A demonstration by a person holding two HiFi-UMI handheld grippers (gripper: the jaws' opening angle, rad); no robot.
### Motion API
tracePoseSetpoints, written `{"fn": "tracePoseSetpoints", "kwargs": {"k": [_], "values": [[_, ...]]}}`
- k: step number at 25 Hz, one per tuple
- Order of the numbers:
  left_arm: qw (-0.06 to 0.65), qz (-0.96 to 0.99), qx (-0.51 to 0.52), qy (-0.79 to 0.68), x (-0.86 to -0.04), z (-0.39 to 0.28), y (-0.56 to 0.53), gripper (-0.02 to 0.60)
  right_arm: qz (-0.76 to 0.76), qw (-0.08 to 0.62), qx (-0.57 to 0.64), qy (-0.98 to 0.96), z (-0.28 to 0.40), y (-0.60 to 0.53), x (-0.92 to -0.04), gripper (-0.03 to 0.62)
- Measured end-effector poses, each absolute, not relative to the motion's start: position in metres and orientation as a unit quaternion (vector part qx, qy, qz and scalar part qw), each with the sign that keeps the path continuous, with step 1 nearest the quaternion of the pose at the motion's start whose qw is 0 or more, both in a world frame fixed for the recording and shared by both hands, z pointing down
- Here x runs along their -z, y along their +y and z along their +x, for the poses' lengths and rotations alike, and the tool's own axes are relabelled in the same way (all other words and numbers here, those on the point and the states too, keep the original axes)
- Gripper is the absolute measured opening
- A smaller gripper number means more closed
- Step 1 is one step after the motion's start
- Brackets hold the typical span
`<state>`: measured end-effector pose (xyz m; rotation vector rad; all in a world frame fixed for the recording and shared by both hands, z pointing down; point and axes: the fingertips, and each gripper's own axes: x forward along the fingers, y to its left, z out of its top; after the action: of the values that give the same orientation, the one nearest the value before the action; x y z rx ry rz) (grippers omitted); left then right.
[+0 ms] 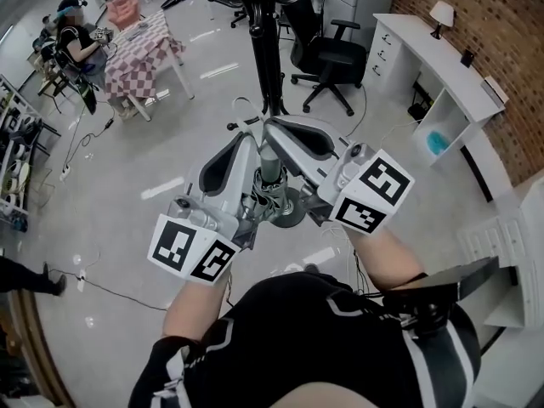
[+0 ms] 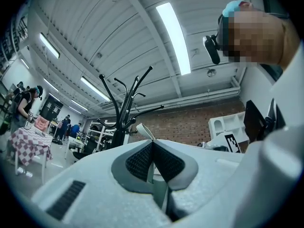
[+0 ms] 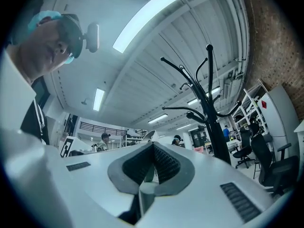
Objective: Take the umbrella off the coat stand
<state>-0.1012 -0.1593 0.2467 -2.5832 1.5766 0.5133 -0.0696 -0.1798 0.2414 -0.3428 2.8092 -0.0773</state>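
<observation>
Umbrella (image 1: 274, 195), folded, appears wedged between the left gripper (image 2: 152, 146) and right gripper (image 3: 153, 148), off the coat stand (image 1: 265, 49); with both pairs of jaws pressed together on nothing, it may slip to the floor (image 1: 127, 168).

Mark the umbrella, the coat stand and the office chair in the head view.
umbrella (image 1: 274, 195), head view, on its grey folded body.
coat stand (image 1: 270, 66), head view, on its black pole.
office chair (image 1: 340, 58), head view, on its black seat.
</observation>
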Motion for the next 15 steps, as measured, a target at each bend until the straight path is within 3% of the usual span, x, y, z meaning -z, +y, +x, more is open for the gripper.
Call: {"fn": "tracePoseSetpoints", "kwargs": {"k": [15], "values": [[0.011,-0.834,-0.160,0.527,-0.273,-0.133,-0.144,0.012,-0.109,0.127,0.048,0.985,-0.105,-0.166,-0.267,0.008]]}}
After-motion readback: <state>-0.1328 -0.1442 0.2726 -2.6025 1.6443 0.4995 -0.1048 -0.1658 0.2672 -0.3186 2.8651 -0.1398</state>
